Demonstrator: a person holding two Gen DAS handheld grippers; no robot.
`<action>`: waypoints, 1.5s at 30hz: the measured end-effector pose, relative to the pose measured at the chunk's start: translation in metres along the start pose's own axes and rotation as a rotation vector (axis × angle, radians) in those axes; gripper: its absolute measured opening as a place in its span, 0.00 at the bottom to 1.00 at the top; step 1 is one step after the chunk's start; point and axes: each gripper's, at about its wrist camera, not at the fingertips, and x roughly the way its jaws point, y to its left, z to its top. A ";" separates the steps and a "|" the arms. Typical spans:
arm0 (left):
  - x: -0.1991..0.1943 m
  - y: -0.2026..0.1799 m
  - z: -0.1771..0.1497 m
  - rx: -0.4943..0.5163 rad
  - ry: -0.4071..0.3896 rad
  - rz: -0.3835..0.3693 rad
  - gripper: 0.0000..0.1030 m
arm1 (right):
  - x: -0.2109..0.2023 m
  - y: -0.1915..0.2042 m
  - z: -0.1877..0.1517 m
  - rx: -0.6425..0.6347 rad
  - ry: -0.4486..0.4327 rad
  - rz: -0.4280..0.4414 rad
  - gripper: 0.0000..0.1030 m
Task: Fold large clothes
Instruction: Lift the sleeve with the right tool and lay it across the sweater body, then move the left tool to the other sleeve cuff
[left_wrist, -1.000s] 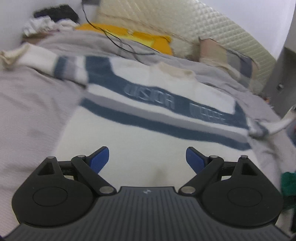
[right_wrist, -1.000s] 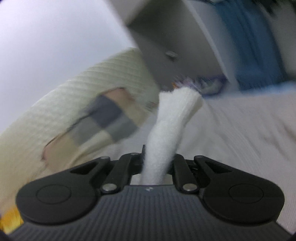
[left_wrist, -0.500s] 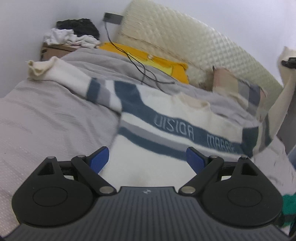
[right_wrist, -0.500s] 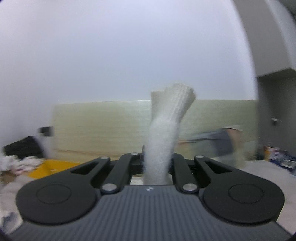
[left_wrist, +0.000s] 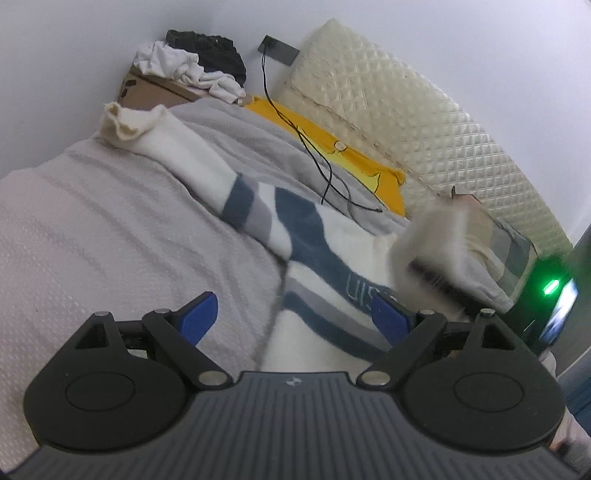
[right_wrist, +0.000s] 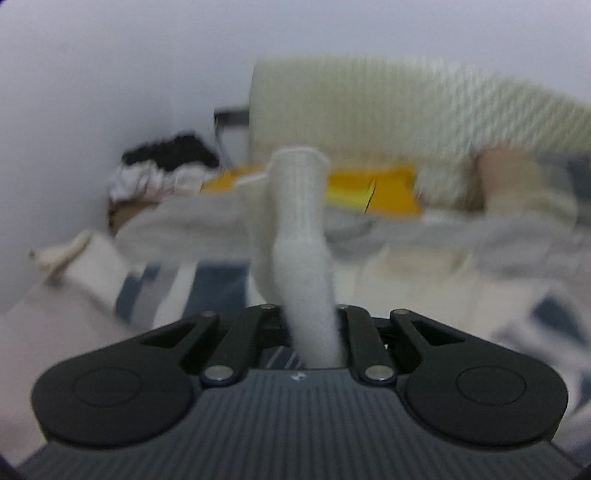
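Observation:
A large cream sweater (left_wrist: 321, 258) with blue and grey stripes lies spread on the grey bed (left_wrist: 92, 236). Its left sleeve (left_wrist: 162, 147) stretches out toward the far left. My left gripper (left_wrist: 293, 314) is open and empty, hovering over the sweater's lower left edge. My right gripper (right_wrist: 308, 332) is shut on the white cuff of the right sleeve (right_wrist: 301, 218) and holds it up over the sweater's body. The lifted sleeve shows blurred in the left wrist view (left_wrist: 424, 243).
A quilted cream headboard (left_wrist: 406, 129) stands at the bed's far end. A yellow cloth (left_wrist: 332, 155) and a black cable (left_wrist: 314, 162) lie near it. A box with piled clothes (left_wrist: 188, 70) sits at the far left. A plaid pillow (left_wrist: 506, 258) lies at right.
My right gripper has swung the held sleeve from the right side leftward over the sweater. My left gripper has shifted left toward the sweater's left edge, still open.

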 end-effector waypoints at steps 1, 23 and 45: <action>0.001 0.001 0.000 -0.001 0.003 0.001 0.90 | 0.005 0.005 -0.009 0.005 0.038 0.008 0.12; 0.013 -0.068 -0.028 0.280 0.026 -0.096 0.90 | -0.124 -0.029 -0.051 0.120 0.125 0.151 0.53; -0.068 -0.120 -0.089 0.527 -0.011 -0.141 0.90 | -0.280 -0.064 -0.082 0.242 -0.016 -0.016 0.53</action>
